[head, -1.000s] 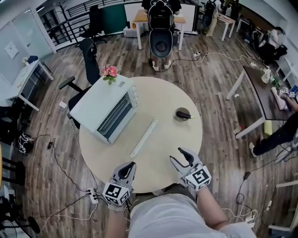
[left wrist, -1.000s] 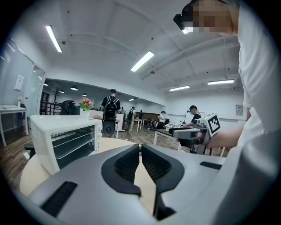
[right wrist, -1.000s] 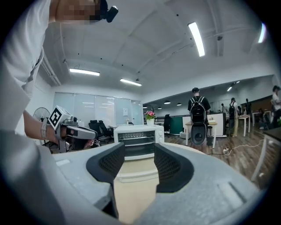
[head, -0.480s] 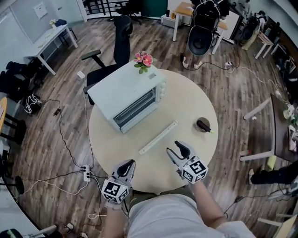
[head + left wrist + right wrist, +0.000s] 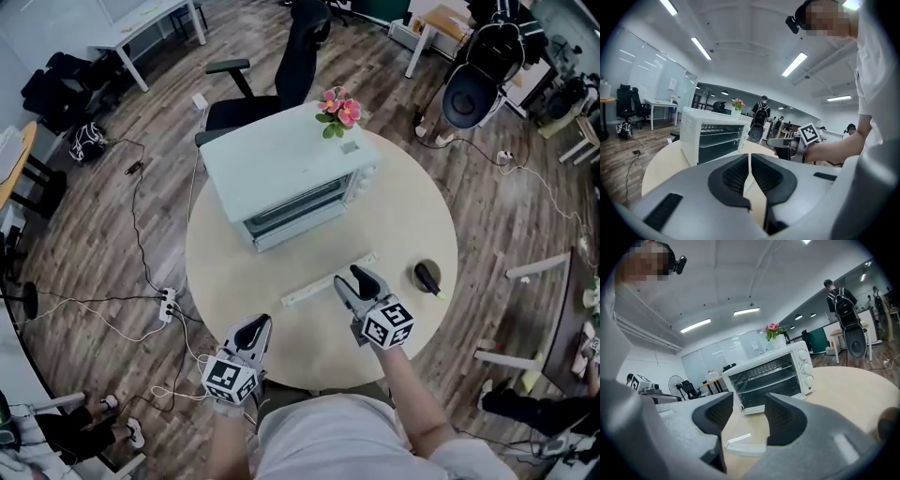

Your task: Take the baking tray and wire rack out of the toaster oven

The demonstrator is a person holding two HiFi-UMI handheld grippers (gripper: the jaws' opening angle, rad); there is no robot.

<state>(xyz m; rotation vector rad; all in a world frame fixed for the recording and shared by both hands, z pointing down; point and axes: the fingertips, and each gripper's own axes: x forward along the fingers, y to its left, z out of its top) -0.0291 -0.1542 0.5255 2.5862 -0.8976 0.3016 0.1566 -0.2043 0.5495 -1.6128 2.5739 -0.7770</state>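
Your worktop (image 5: pixel 403 216) is a round, pale wood-look top sitting in the middle of an open office with plank flooring (image 5: pixel 506 206). The toaster oven (image 5: pixel 286 178) stands toward the far side, white, with its front facing you at a bit of an angle and a small pot of pink flowers (image 5: pixel 339 109) on its back corner. The wire rack (image 5: pixel 761 372) and the baking tray (image 5: pixel 774 386) are both inside it: in the right gripper view the upper shelf looks like the gridded one, with a flatter one below.

A long white strip (image 5: pixel 323 281) lies flat on the wood between you and the oven. Off to your right near the edge there's a small bowl (image 5: pixel 427 277) with something dark in it.

Your left tool (image 5: pixel 258 326) hangs over the near rim with its jaws clenched together on nothing. Your right tool (image 5: pixel 350 279) is further in, just above the strip, with its jaws released and spread. Nothing is pinched between them; you only see the strip lying beyond the gap.

Around the room there's a black office chair (image 5: pixel 286 52) right behind the oven, a white desk (image 5: pixel 155 17) in the far left corner and bags (image 5: pixel 66 80) dumped beside it. A power strip (image 5: pixel 167 302) with trailing cables lies on the floor to your left, and a black rounded seat (image 5: pixel 473 89) is at the far right.
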